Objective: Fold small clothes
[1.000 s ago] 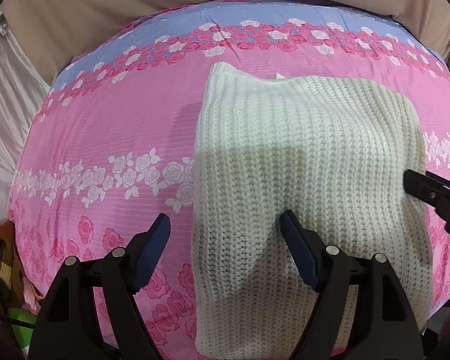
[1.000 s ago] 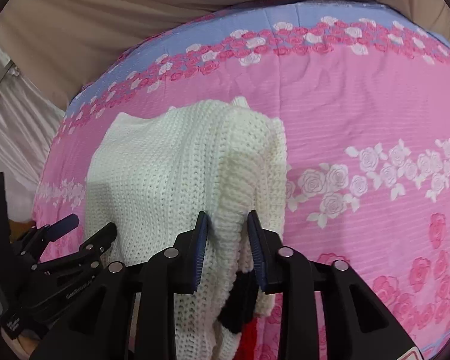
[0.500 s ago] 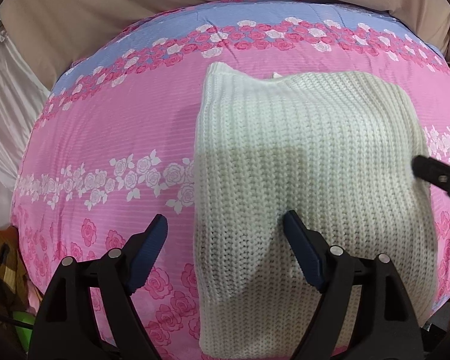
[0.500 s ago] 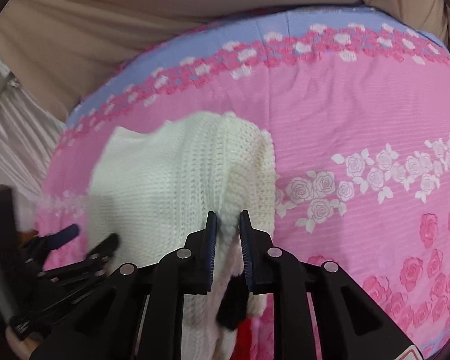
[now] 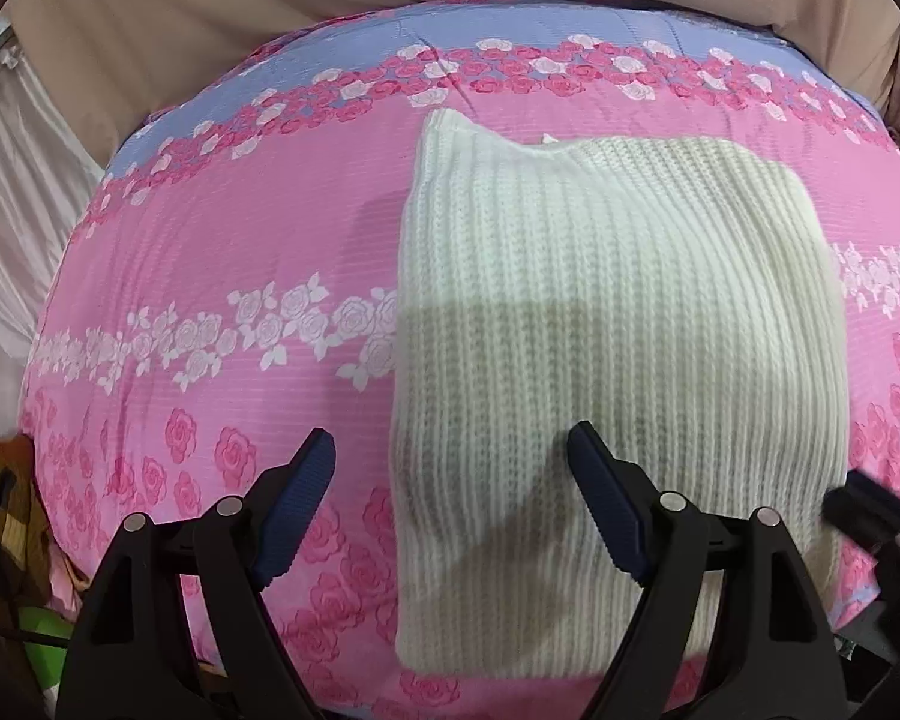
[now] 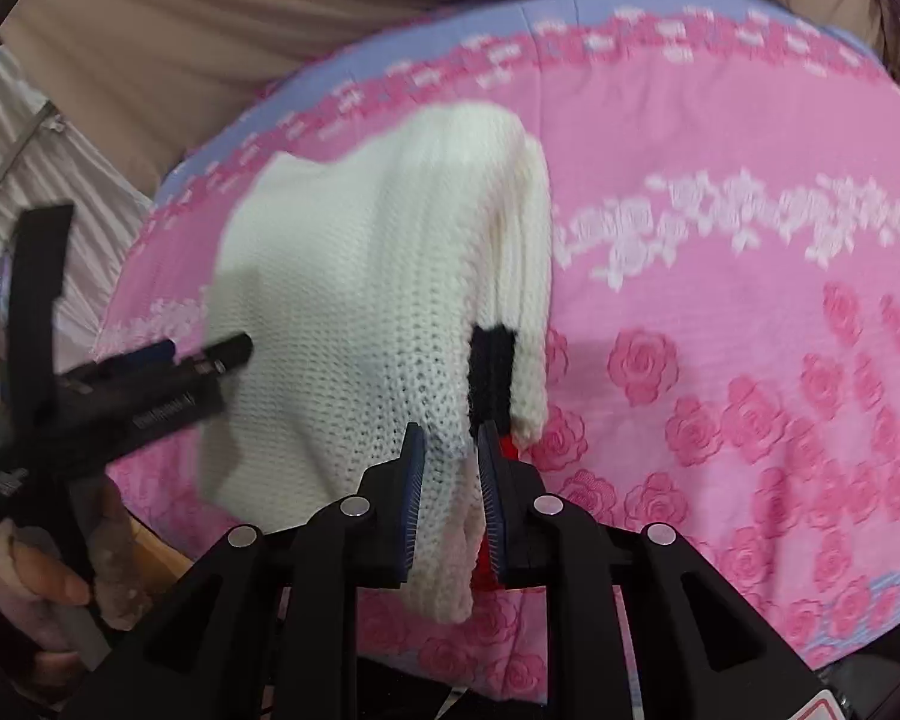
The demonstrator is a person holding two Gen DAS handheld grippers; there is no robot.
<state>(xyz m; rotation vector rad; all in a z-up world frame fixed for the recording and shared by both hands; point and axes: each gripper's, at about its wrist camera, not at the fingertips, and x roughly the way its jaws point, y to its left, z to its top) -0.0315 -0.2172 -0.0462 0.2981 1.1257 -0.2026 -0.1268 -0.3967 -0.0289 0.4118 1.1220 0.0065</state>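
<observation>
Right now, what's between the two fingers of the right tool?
In the right wrist view, a bunched edge of the white knit sweater fills the gap in the right tool. A bit of red fabric peeks beside it.

Bed under pink quilt cover, bands of white and deep-pink roses, pale blue strip along far edge. Beige cloth draped behind the bed. Whitish pleated curtain at left. Yellowish-brown clutter and a green item low beside the near left corner. Soft, even light.
</observation>
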